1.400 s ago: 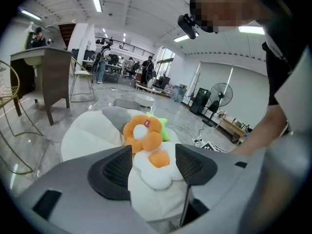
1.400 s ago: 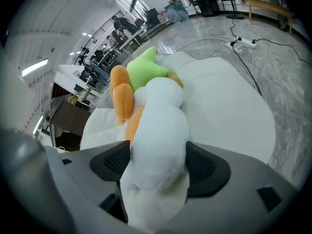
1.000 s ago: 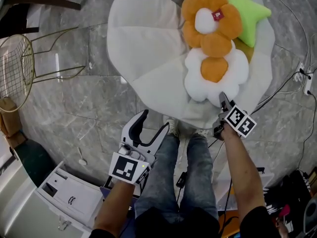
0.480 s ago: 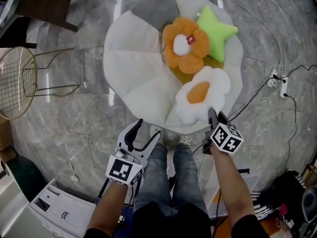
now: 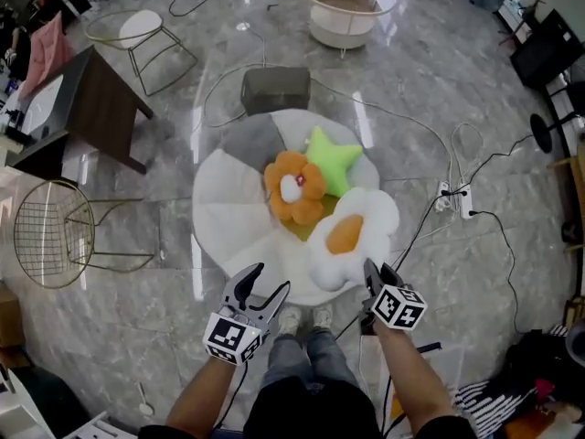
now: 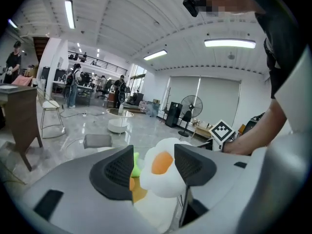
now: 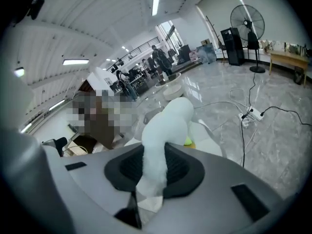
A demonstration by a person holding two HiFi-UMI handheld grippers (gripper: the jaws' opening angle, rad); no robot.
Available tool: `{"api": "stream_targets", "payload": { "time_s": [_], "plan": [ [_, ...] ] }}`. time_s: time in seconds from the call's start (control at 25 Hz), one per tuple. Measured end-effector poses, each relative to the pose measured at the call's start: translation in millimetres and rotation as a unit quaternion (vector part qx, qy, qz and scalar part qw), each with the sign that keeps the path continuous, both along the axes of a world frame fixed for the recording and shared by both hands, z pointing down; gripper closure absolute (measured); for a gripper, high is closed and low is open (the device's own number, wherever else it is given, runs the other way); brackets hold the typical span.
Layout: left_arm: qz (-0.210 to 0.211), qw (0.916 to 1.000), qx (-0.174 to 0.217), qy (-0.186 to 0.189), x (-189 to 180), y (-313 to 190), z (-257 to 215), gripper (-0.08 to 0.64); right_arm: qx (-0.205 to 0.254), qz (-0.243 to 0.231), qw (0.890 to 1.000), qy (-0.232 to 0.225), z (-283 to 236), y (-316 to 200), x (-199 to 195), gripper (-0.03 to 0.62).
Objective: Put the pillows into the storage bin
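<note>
Right gripper (image 7: 153, 168) fingers have just been closing, pinching the edge of the white pillow (image 5: 367, 212); left gripper (image 5: 269, 280) fingers stand apart, empty.

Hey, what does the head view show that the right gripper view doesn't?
Only the head view shows the orange flower pillow, the left gripper with its jaws apart and empty, and the wire chair. Only the right gripper view shows the right gripper pinching a white petal, its jaws having just closed further on it, and a standing fan. Both show the white flower pillow and the power strip.
</note>
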State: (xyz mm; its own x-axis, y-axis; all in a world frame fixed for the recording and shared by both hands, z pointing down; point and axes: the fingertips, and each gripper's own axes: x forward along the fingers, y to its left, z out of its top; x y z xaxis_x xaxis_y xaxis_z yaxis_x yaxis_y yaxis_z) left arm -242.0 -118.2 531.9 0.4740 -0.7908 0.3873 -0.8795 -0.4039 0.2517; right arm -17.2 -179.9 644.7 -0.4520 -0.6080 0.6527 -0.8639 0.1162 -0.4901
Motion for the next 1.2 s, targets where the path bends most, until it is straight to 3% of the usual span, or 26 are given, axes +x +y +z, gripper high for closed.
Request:
{"api": "stream_targets", "payload": {
  "time_s": [0.28, 0.6, 0.84, 1.2],
  "plan": [
    [0.028, 0.9981, 0.055, -0.005, -5, -18, -76, 0.285, 0.072, 0.028, 0.997, -0.030, -108, -11, 4, 0.497],
    [0.078, 0.9940, 0.076, 0.006, -2, -8, -103, 0.285, 0.139, 0.065, 0.987, -0.051, -186, -6, 6, 0.499],
    [0.139, 0.9864, 0.083, 0.029, 40, -11, -115, 0.284, 0.167, 0.117, 0.978, -0.047, -215, 22, 43, 0.500],
    [0.249, 0.9639, 0.087, 0.035, 136, 12, -126, 0.285, 0.174, 0.214, 0.961, -0.029, -218, 87, 132, 0.503]
  ]
}}
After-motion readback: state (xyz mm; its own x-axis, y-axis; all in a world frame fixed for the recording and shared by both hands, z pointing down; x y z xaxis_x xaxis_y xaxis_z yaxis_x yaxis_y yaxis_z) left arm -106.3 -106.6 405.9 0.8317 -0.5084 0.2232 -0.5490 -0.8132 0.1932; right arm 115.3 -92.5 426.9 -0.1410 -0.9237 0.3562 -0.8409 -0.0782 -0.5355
